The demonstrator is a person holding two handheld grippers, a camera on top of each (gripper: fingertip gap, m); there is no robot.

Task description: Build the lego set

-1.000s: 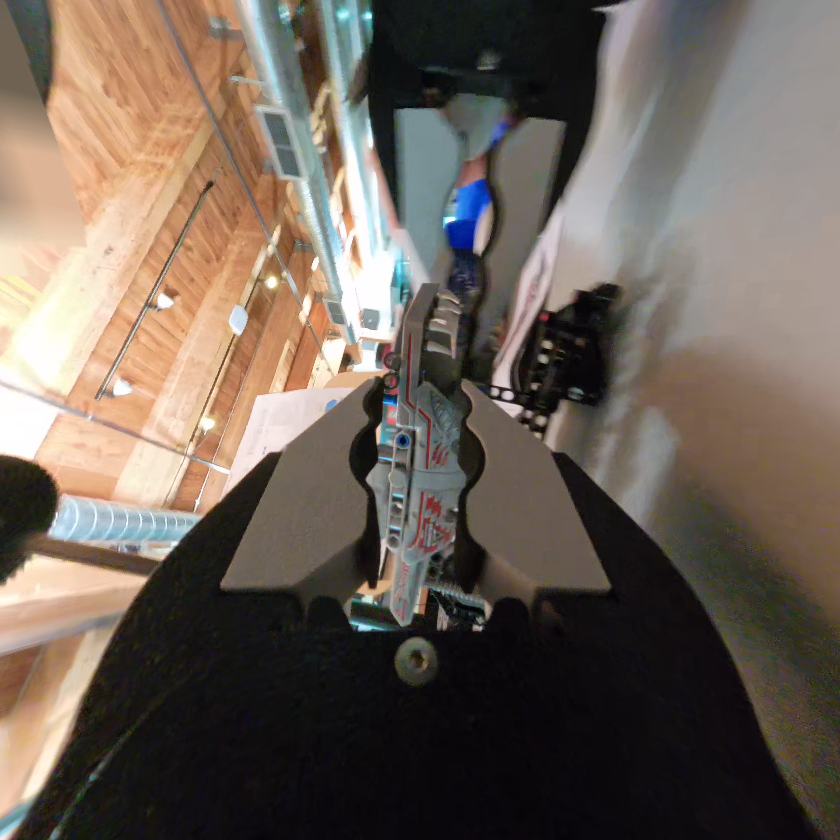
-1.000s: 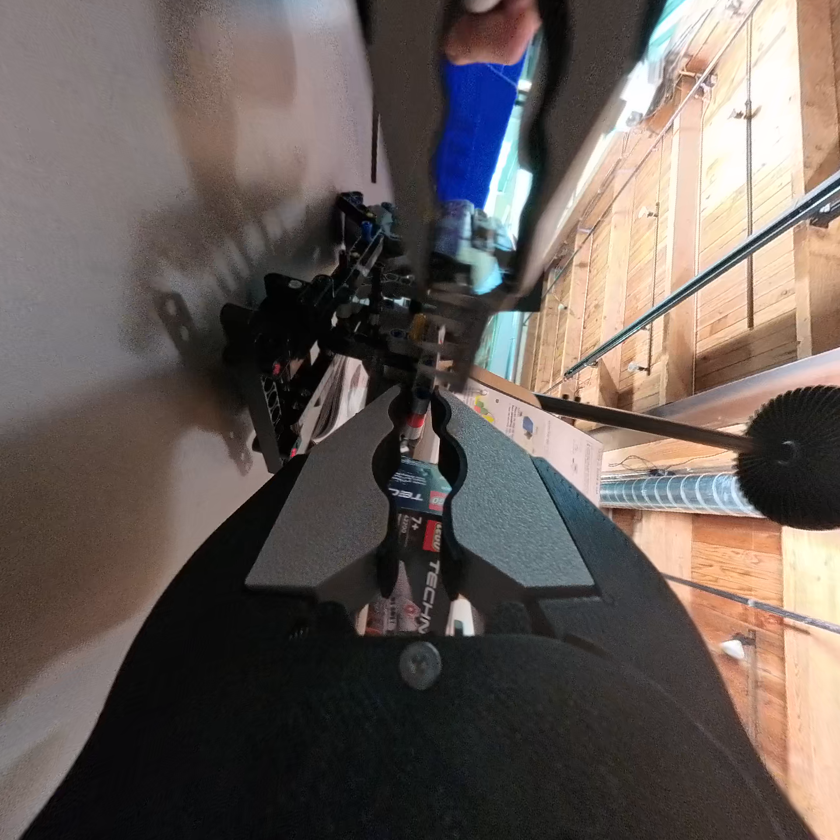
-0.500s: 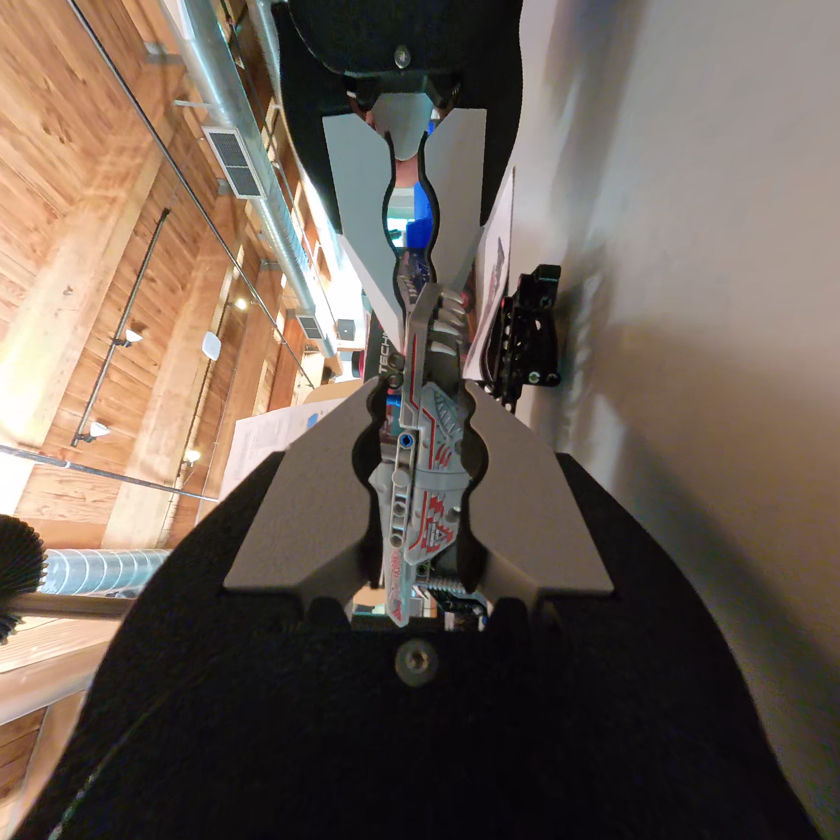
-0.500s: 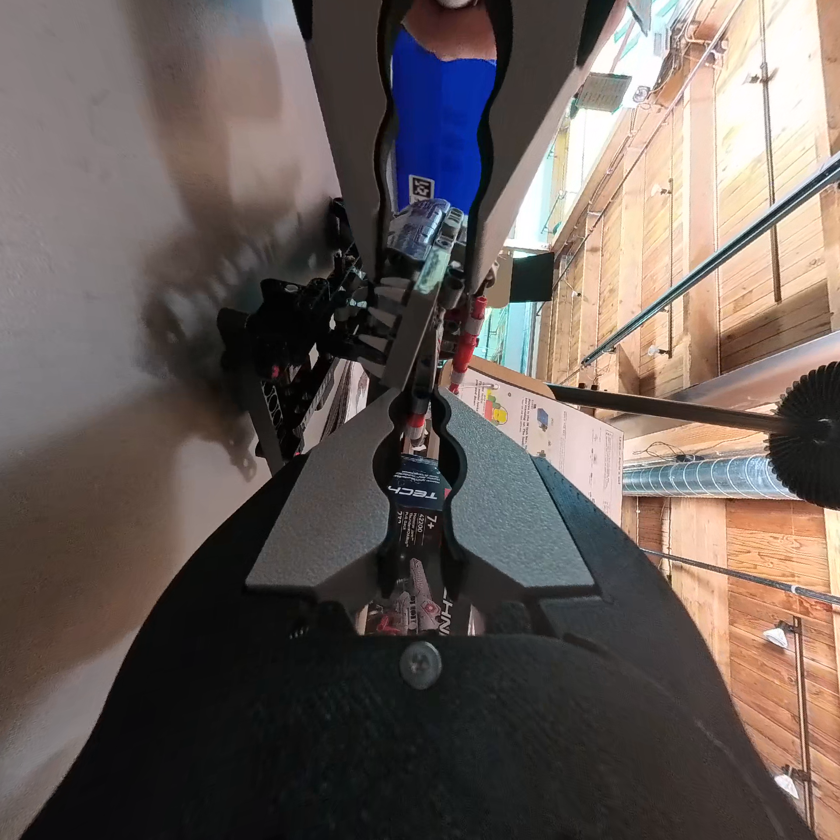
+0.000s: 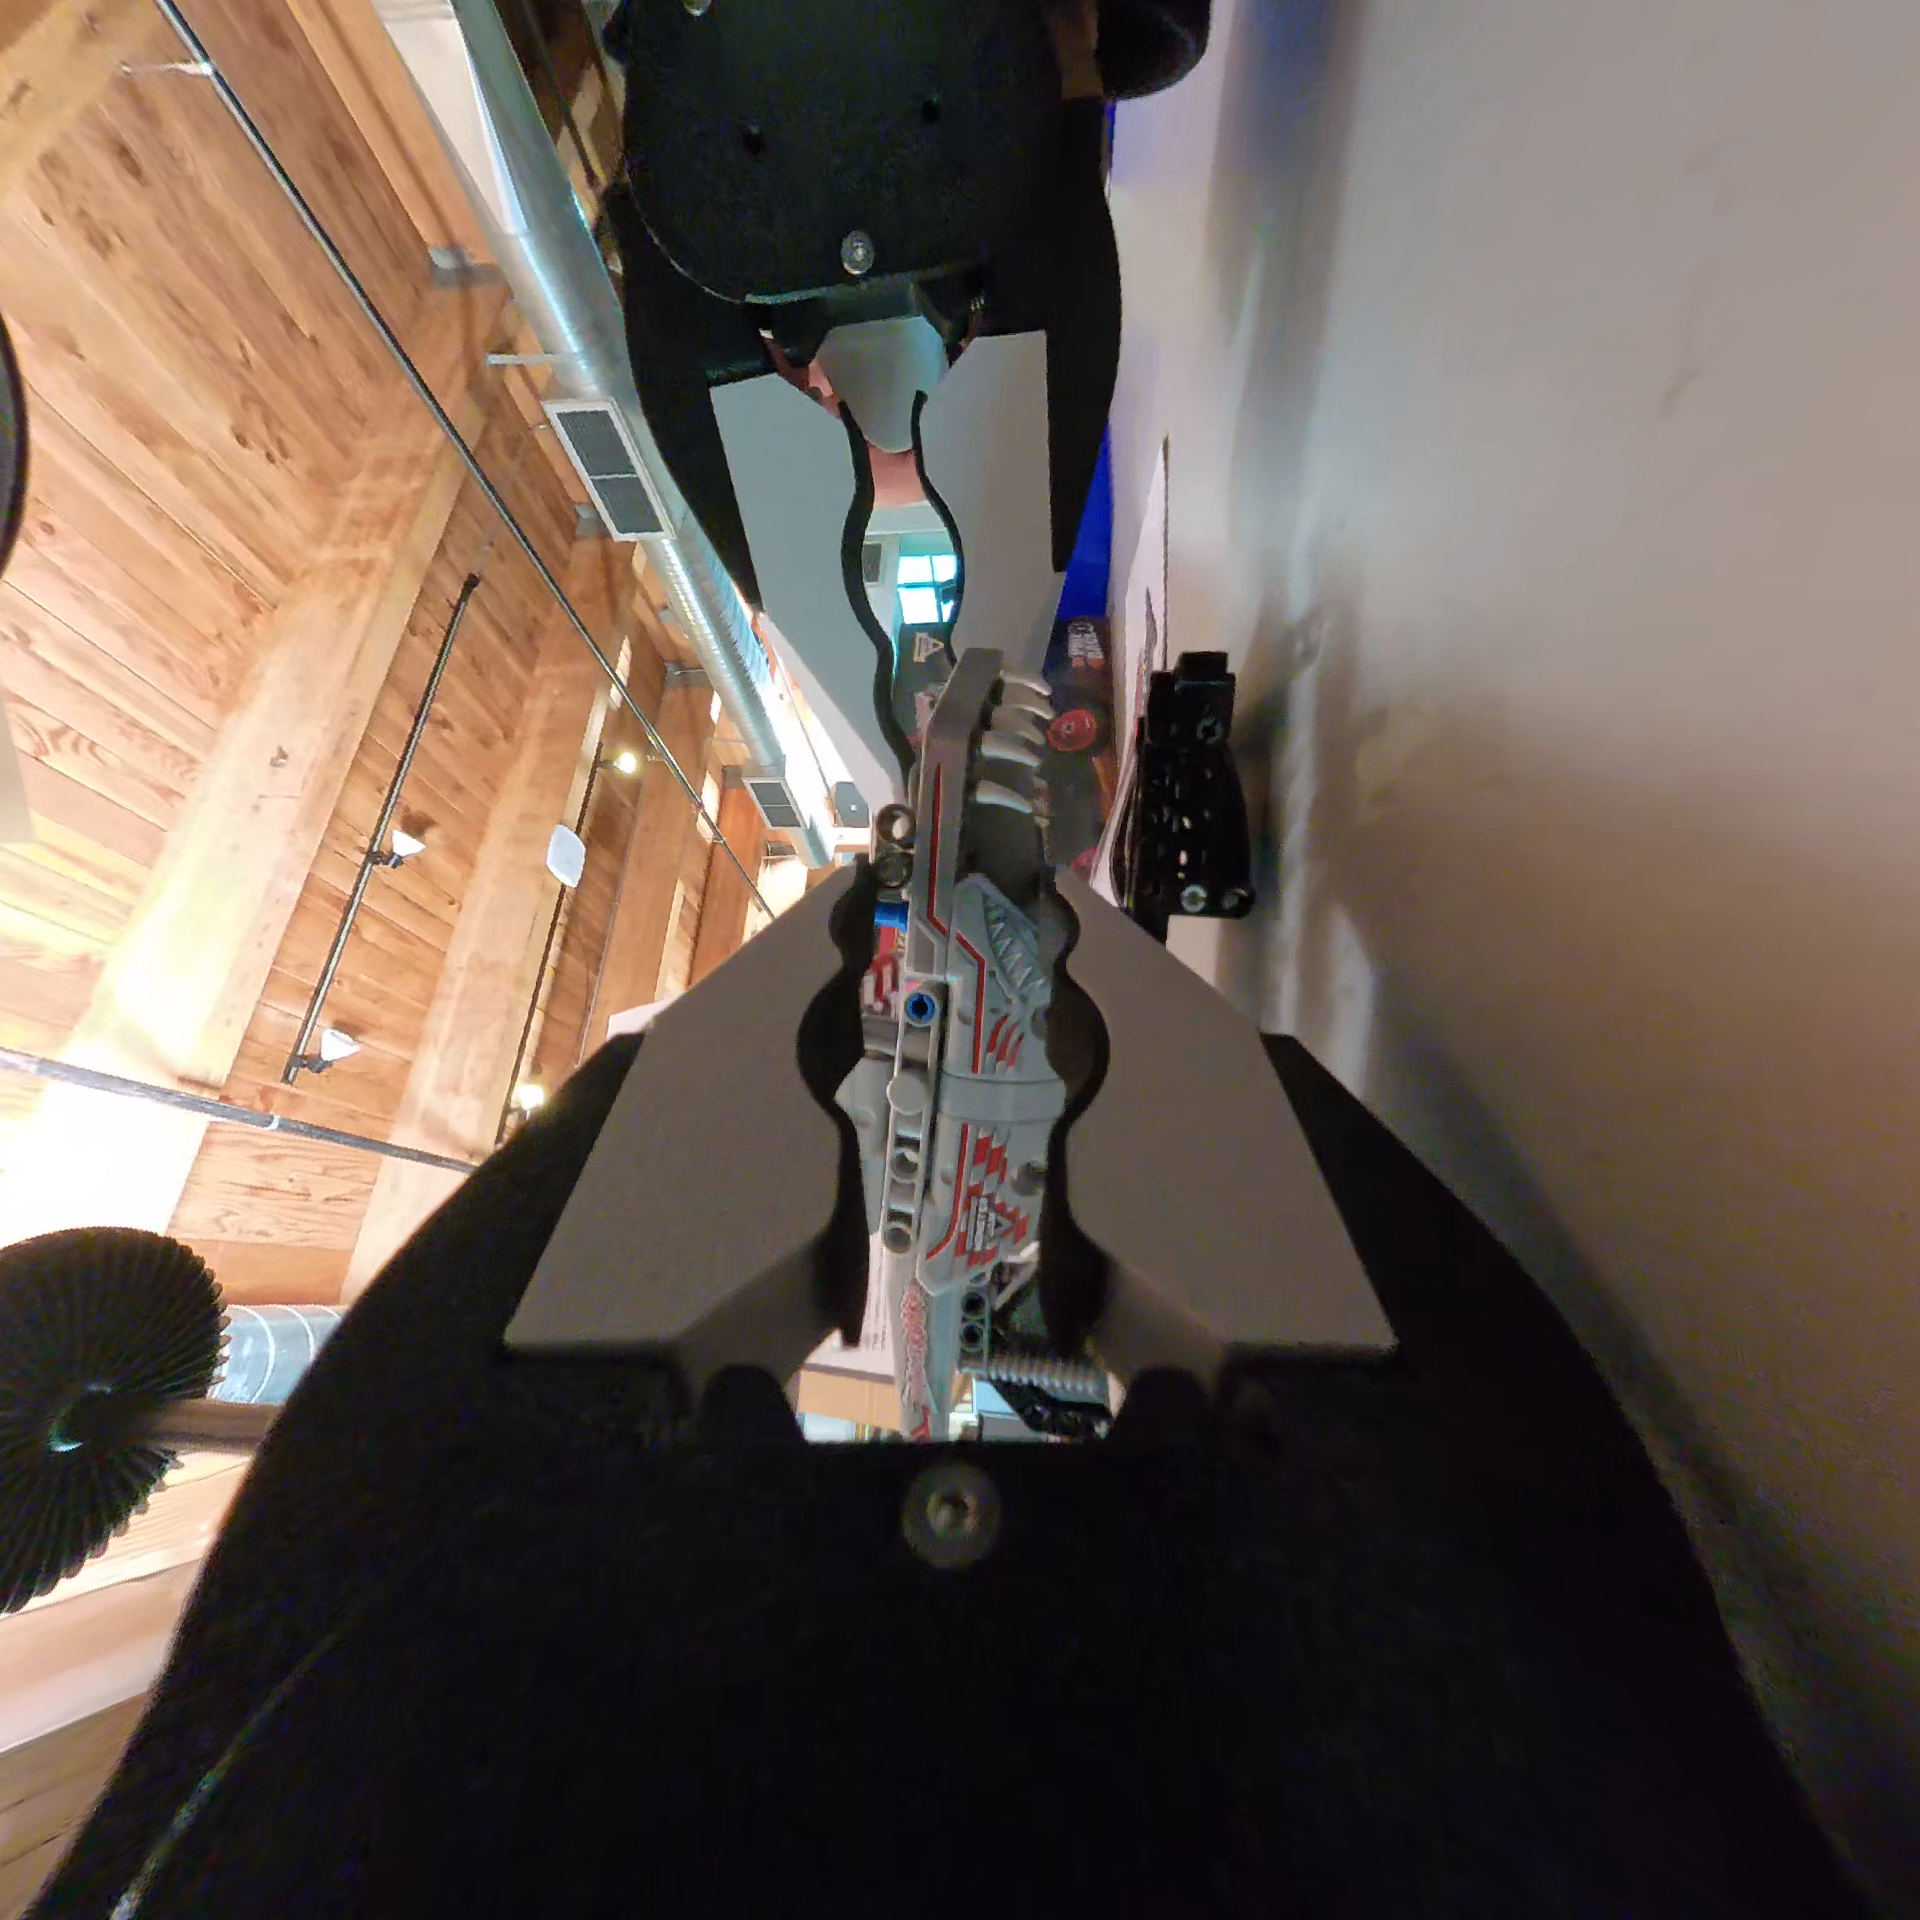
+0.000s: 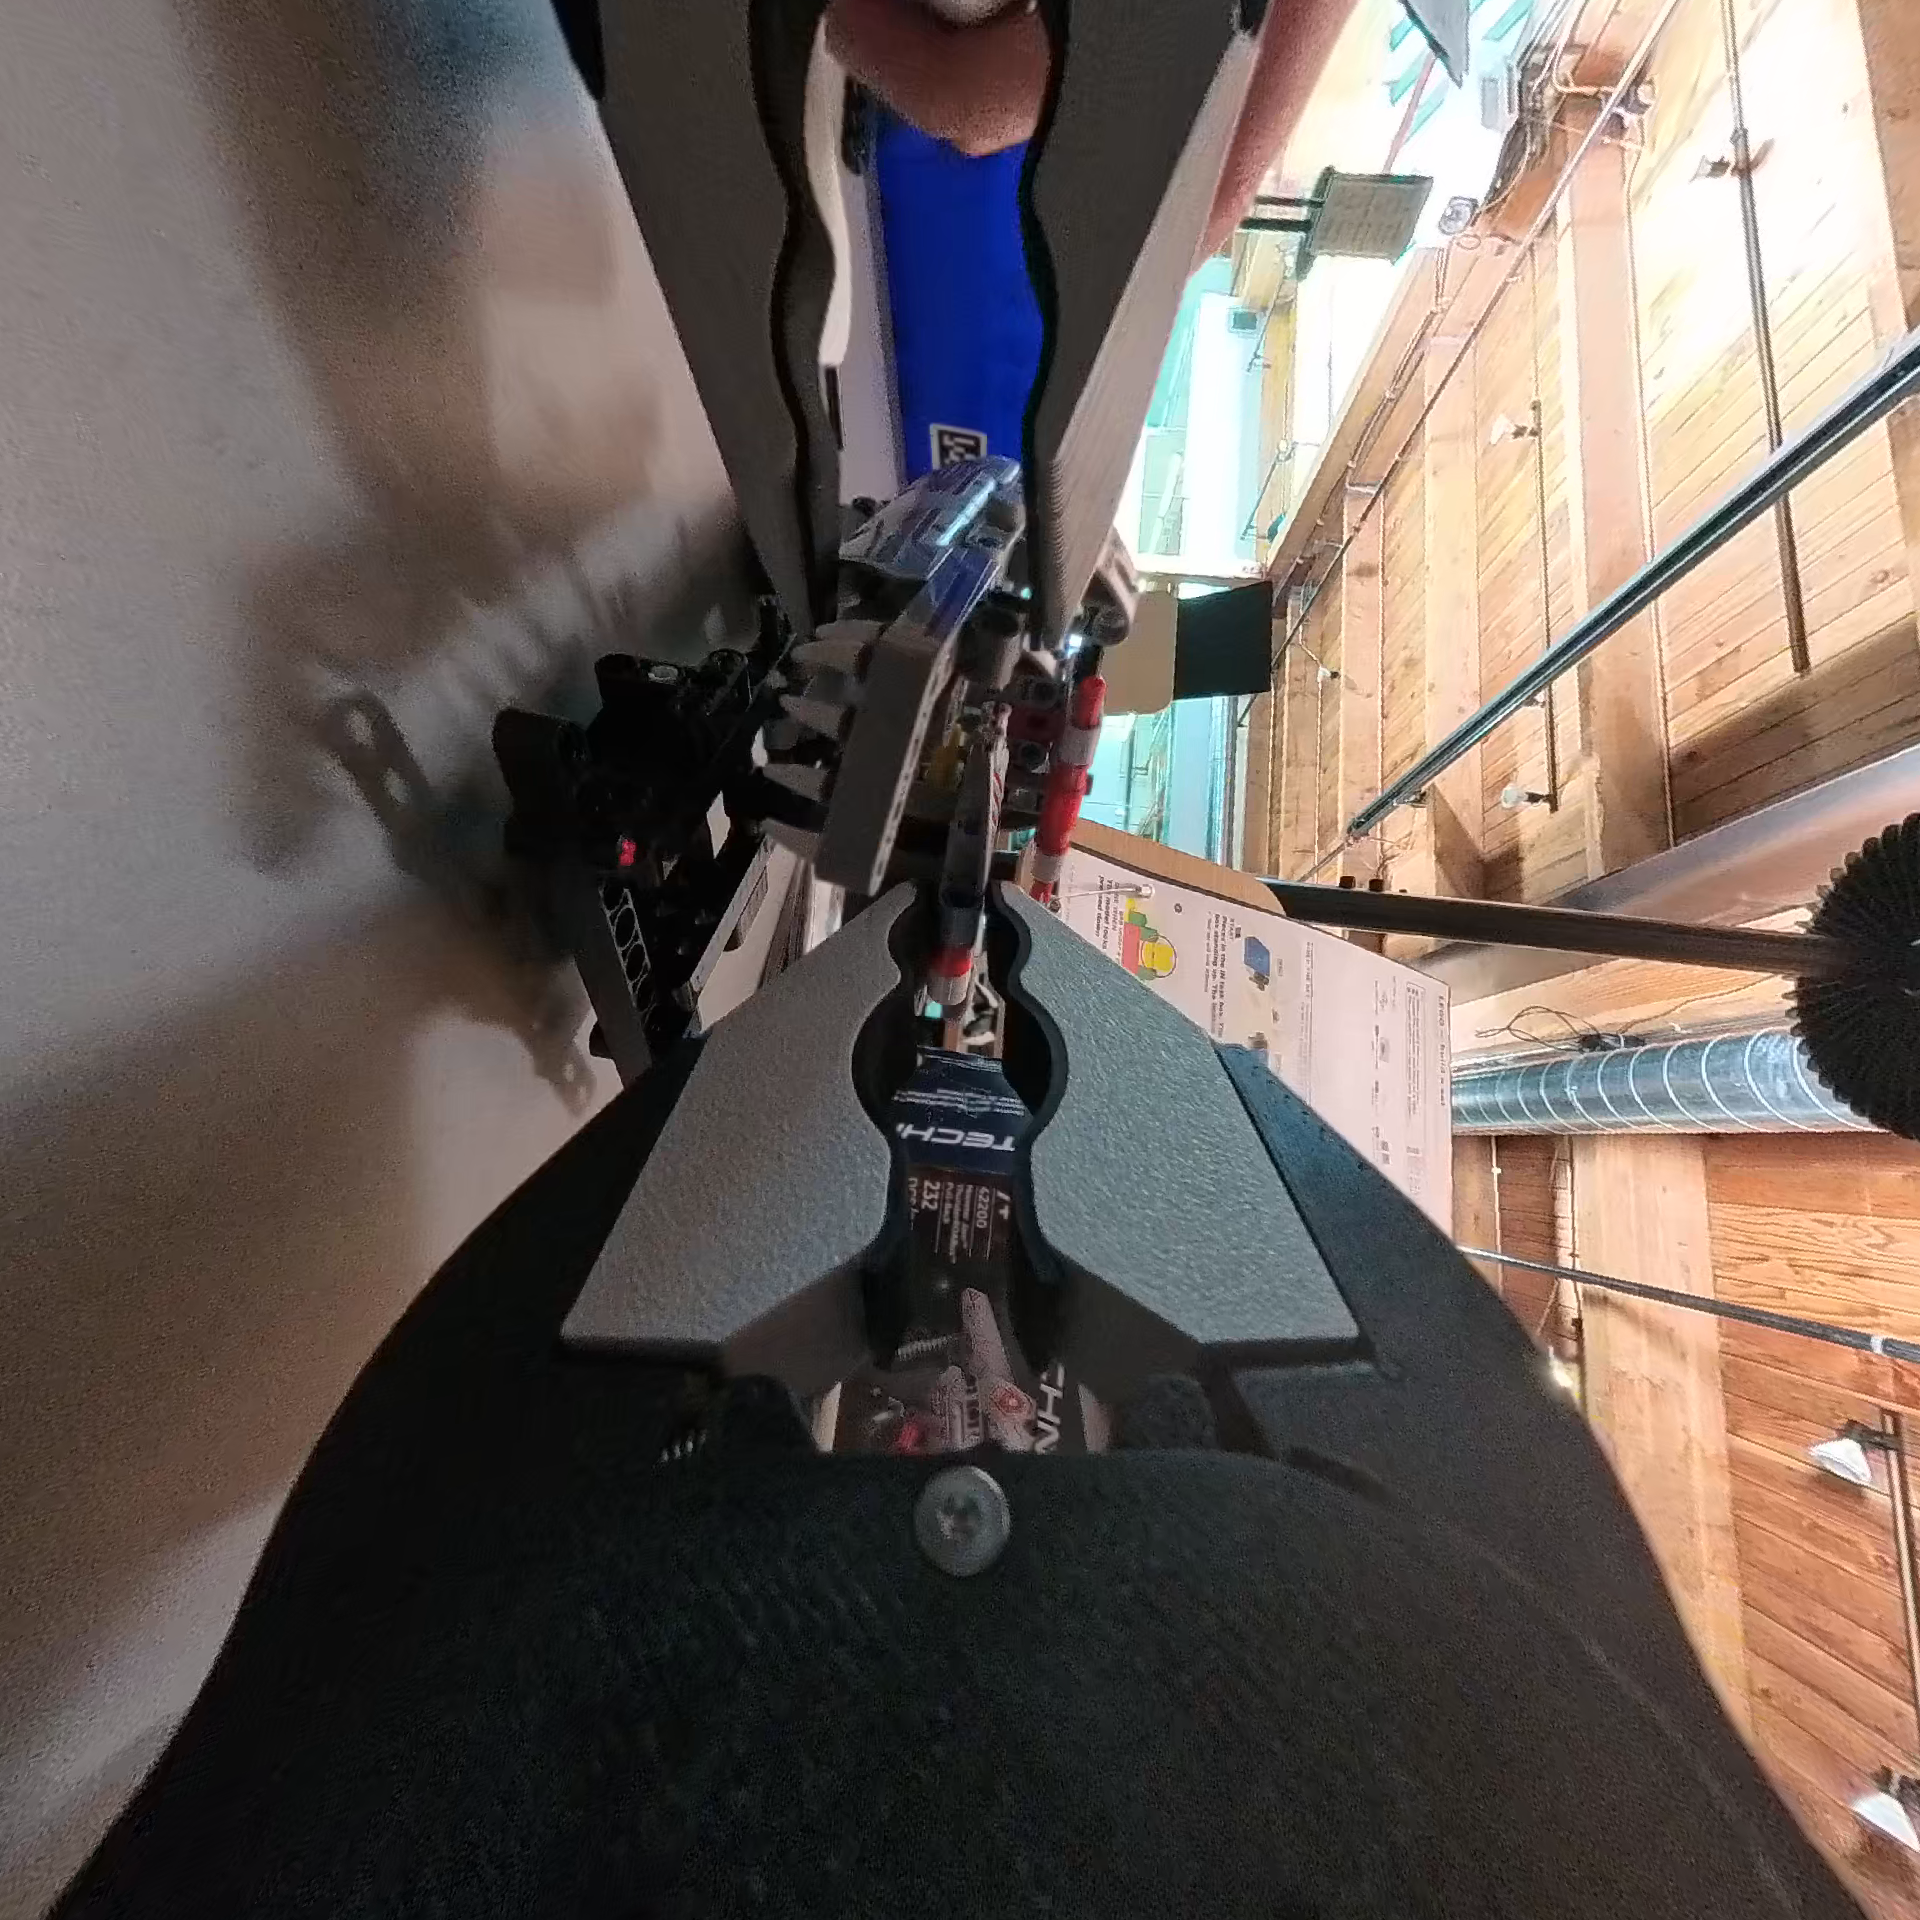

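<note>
Left tool (image 5: 951,1049) stays clamped on the grey shark-toothed model (image 5: 961,1101), held off the table (image 5: 1558,623). The right tool (image 6: 961,935), pinching a thin red-tipped rod (image 6: 956,935), has backed off toward 12 o'clock, so that rod probably isn't seated yet.

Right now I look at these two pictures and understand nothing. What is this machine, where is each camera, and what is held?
No robot: a person holds two hand grippers, each with its own camera looking along its fingers. The views are turned sideways, so the white table stands like a wall. The left gripper is shut on a grey Lego body panel with red markings and white teeth. The right gripper pinches a thin black Lego beam. A black Lego frame rests on the table, beside the Lego box.
</note>
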